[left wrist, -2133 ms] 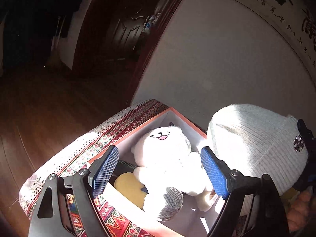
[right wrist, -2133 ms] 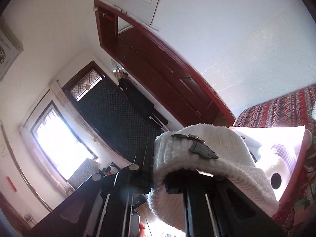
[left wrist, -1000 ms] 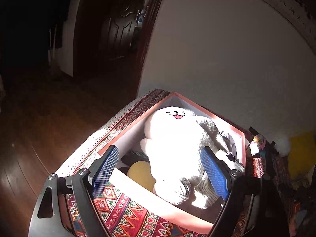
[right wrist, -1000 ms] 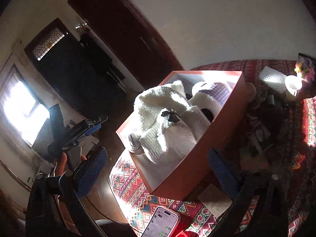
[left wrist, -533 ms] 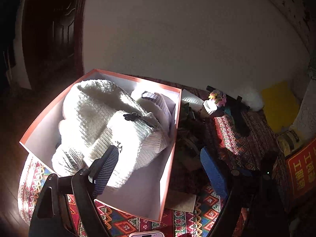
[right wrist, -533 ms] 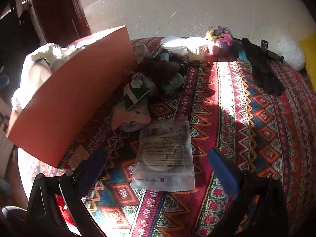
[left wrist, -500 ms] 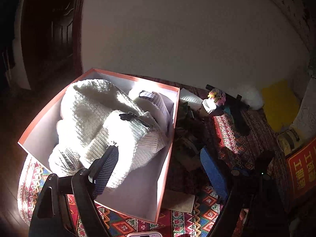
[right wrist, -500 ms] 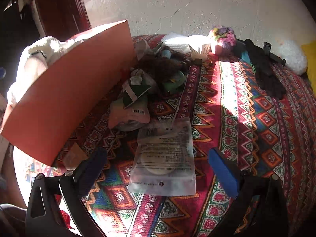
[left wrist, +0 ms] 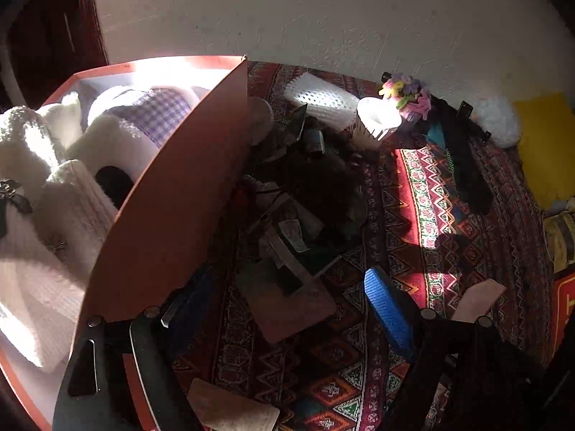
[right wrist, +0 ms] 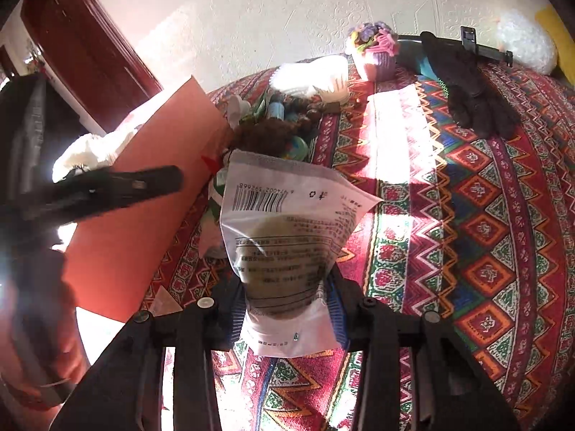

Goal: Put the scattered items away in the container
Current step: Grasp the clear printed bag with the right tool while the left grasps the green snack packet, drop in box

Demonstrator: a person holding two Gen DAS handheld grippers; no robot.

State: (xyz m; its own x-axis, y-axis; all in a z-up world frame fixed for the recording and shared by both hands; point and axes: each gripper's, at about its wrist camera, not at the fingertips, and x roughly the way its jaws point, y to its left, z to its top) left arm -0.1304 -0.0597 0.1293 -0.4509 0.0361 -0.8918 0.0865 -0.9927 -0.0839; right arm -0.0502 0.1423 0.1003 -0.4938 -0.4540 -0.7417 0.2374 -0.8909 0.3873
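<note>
Your right gripper [right wrist: 287, 309] has its jaws pinching the lower part of a clear plastic packet [right wrist: 287, 237], which is lifted off the patterned cloth [right wrist: 485, 215] just beside the orange box [right wrist: 143, 215] and the heap of small clutter [right wrist: 276, 125] along the box's long wall. Your left gripper [left wrist: 287, 305] has its jaws spread wide with nothing between them, over the shaded clutter [left wrist: 294, 215] beside that same wall. Inside the box [left wrist: 172, 194] lie a white knitted hat [left wrist: 54, 222] and a white plush toy [left wrist: 122, 122], while a black glove [right wrist: 474, 86] and a crocheted flower pot [right wrist: 375, 54] sit near the cloth's far edge by the wall.
</note>
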